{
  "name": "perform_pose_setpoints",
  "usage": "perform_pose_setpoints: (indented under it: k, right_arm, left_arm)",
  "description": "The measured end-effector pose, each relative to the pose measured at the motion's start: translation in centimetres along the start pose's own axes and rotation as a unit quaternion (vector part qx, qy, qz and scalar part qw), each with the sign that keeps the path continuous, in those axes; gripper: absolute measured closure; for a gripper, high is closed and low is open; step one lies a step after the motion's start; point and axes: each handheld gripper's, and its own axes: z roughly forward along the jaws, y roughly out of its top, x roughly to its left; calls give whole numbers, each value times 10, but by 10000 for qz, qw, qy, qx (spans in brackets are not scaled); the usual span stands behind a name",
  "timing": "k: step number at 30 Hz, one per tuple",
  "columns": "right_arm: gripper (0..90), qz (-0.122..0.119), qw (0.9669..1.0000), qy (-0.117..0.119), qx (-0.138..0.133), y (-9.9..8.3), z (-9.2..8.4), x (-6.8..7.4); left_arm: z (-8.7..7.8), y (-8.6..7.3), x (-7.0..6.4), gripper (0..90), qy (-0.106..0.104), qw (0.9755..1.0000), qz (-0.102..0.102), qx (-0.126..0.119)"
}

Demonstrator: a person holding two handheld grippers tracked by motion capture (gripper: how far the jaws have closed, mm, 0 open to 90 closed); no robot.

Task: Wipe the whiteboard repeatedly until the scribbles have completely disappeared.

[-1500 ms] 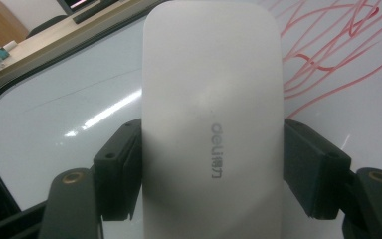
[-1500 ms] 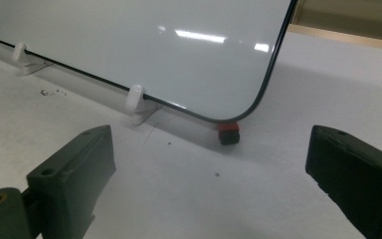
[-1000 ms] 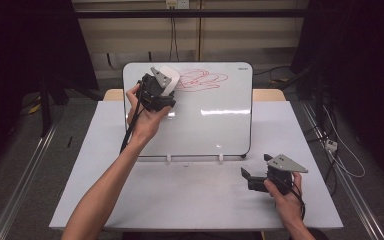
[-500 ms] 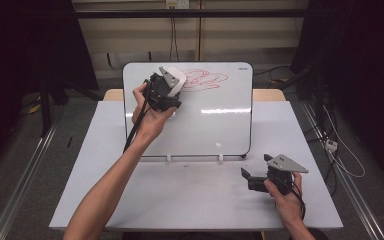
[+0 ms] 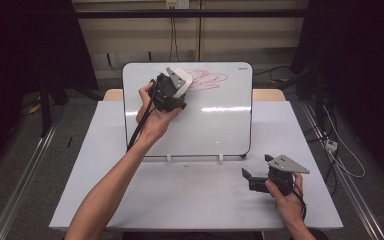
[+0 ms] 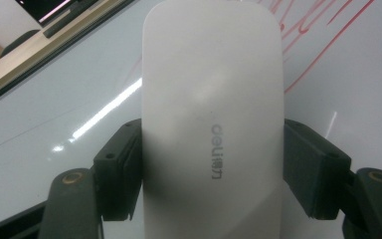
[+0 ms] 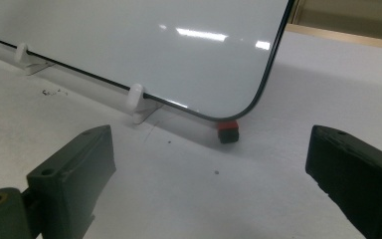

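In the high view the left gripper [image 5: 172, 87] is held up against the upper part of the whiteboard [image 5: 215, 125], which stands tilted on the white table [image 5: 190, 195]; between its jaws is a white eraser [image 5: 181, 80], and the red scribbles [image 5: 210, 80] lie on the board just beyond the jaw tips, to their right. The right gripper [image 5: 252, 177] rests low on the table in the person's right hand [image 5: 287, 197], in front of the board's lower right corner and well apart from the eraser, and its jaws point to the board. In the left gripper view the two black jaws pinch the white eraser [image 6: 214, 124] on its two long sides; the eraser stands between them and reaches far past their tips, with the red scribbles [image 6: 323, 45] on the board behind it. In the right gripper view the jaws are spread wide with nothing between them; ahead of them, on the table, is the board's rounded corner, a small red and black cap [image 7: 228, 130] under it, and a white clip foot [image 7: 137, 102]
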Motion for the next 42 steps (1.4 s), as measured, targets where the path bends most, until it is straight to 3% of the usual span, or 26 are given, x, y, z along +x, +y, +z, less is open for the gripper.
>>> perform_pose_setpoints:
  k: [13, 20, 29, 35, 42]
  right_arm:
    - [50, 17, 10000, -8, -1, 0, -1, 0]
    - [50, 10, 10000, -10, -8, 0, -1, 0]
    - [50, 4, 10000, 7, -6, 0, -1, 1]
    - [50, 9, 10000, 19, -5, 0, -1, 1]
    - [50, 18, 10000, 21, -8, 0, -2, 1]
  left_arm:
    - [-2, 3, 14, 312, 8, 9998, -191, 17]
    - [-1, 7, 13, 312, 81, 9997, -214, 57]
    - [3, 15, 7, 312, 127, 9996, -226, 64]
    - [6, 21, -2, 312, 143, 9998, -61, 90]
    - [8, 26, -9, 312, 124, 9998, -23, 128]
